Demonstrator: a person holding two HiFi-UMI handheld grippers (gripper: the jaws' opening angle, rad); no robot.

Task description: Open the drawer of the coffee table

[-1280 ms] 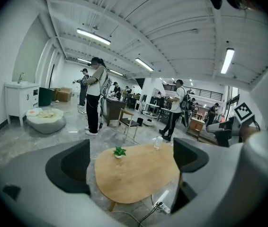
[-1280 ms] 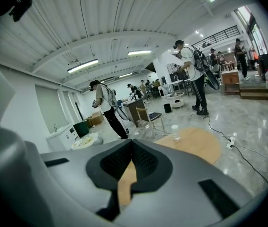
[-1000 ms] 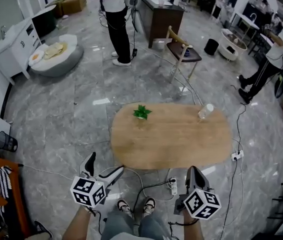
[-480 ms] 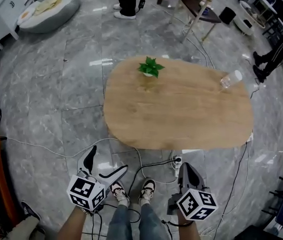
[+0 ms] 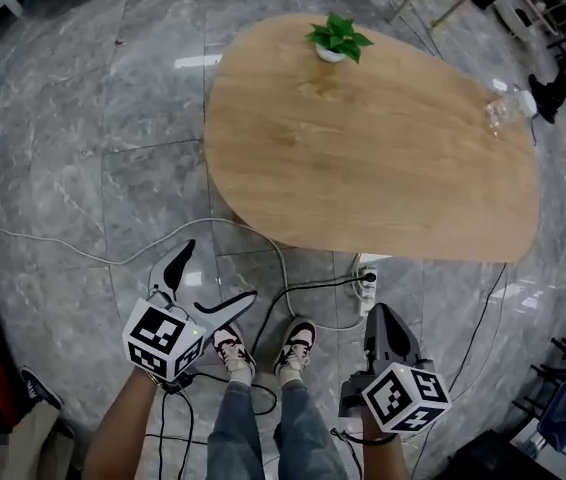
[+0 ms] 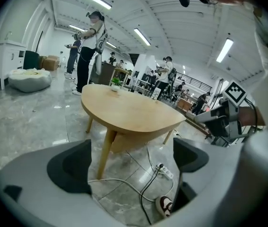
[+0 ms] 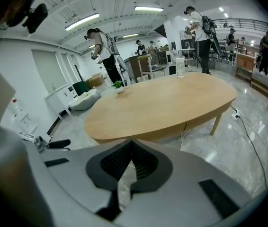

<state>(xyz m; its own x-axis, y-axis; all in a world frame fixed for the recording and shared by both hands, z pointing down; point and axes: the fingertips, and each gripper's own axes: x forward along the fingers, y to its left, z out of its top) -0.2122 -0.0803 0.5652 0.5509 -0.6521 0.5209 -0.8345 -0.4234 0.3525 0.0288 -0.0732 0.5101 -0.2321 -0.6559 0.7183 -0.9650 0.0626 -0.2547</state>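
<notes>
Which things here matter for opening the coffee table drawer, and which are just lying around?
For the job:
coffee table
left gripper, jaws apart
right gripper, jaws together
The drawer itself is not clearly in view.

Lying about:
potted plant and bottle, on the tabletop
power strip and cables, on the floor

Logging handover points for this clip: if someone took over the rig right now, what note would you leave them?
Left gripper: jaws apart, empty.
Right gripper: jaws together, empty.
Both are held low, short of the coffee table, touching nothing.
The table stands ahead, with a small plant and a clear bottle on top. A power strip and cables lie on the floor by its near edge.
Done: nothing; no drawer shows pulled out.
Left: locate the drawer, likely under the top, grip it and pull it open.
</notes>
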